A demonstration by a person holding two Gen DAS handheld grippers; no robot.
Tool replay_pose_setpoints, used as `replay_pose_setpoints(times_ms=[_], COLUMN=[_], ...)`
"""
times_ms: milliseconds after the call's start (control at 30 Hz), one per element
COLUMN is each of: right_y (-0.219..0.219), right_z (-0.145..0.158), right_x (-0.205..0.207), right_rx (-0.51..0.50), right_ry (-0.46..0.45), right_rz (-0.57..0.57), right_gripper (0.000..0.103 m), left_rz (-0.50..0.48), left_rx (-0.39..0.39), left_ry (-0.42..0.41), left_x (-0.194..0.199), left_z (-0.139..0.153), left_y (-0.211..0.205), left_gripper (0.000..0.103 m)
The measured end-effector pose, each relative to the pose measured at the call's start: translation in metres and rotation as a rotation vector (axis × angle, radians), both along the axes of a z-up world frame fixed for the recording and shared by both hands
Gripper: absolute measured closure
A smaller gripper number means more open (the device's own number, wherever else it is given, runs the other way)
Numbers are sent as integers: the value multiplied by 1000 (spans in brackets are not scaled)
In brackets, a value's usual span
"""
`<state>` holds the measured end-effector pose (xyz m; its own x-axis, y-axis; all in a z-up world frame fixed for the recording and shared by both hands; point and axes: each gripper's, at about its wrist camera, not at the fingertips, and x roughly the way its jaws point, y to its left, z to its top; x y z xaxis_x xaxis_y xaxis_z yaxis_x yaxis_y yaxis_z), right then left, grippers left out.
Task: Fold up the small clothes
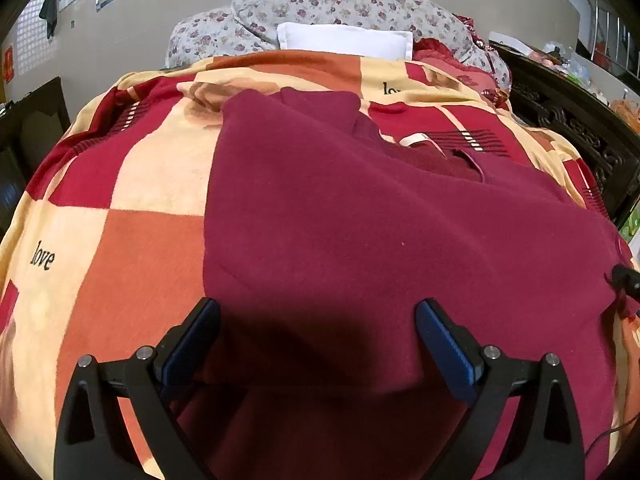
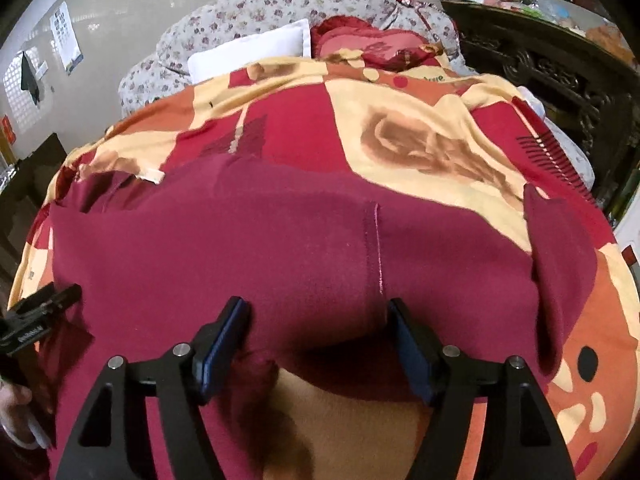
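Note:
A maroon long-sleeved top point(image 1: 340, 220) lies spread on a patchwork blanket point(image 1: 140, 248) on a bed, with a cream neck label point(image 1: 416, 139) at its far side. My left gripper point(image 1: 318, 314) stands open over the top's near folded edge, and its blue pads touch no cloth. In the right wrist view the same top point(image 2: 240, 240) fills the middle, with one sleeve point(image 2: 560, 272) lying at its right. My right gripper point(image 2: 318, 308) is open around a raised fold of the hem; the pads do not press it. The left gripper point(image 2: 44, 308) shows at the left edge there.
A white pillow point(image 1: 344, 40), a floral quilt point(image 1: 328, 4) and a red cushion point(image 2: 368, 44) lie at the head of the bed. Dark carved wooden furniture point(image 1: 576, 132) runs along the right side. A person's hand point(image 2: 16, 412) shows at the lower left.

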<state>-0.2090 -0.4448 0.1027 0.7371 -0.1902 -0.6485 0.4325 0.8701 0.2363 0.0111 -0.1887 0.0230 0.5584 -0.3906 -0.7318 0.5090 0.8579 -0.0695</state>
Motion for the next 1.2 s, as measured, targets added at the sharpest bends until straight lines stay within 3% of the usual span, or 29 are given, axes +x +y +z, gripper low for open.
replay_pose_setpoints(times_ms=[100,200,267,433,533,667,733,833,967,1067,1200], right_y=[5,6,0,-13,-39,-91,-118,-150,-170,-184,-204], right_z=[9,-3,-11,8,20,19,14,11,2,-16,-38], right_x=[-7,6,11,-6,-19,-27,-31,-43,-27,-10,-4], right_rx=[-19,-30,14,33,34,2,19,81,50,49,62], right_ry=[-51,19,28,-26,-60,-27,-11,-62,58,137,206], right_rz=[-8,-1,7,-7,-73,-230,-293,-344,-382,-399,-441], right_gripper=[27,27,26,25,23,23,24,27,27,36,60], left_rz=[0,-2,-6,-8,-8,-10,-9,-9,-10,-11,-12], left_rx=[-9,-13,-20,-21,-19,-23,-20,-12,0,-3,-4], left_ry=[7,8,9,18,19,21,20,16,14,16,17], left_x=[2,2,1,3,3,2,2,1,1,1,1], left_z=[-3,-4,-5,-7,-7,-9,-9,-10,-11,-11,-11], left_y=[1,1,2,1,1,0,0,-1,-2,-2,-2], left_gripper=[3,2,1,0,0,0,0,0,0,0,0])
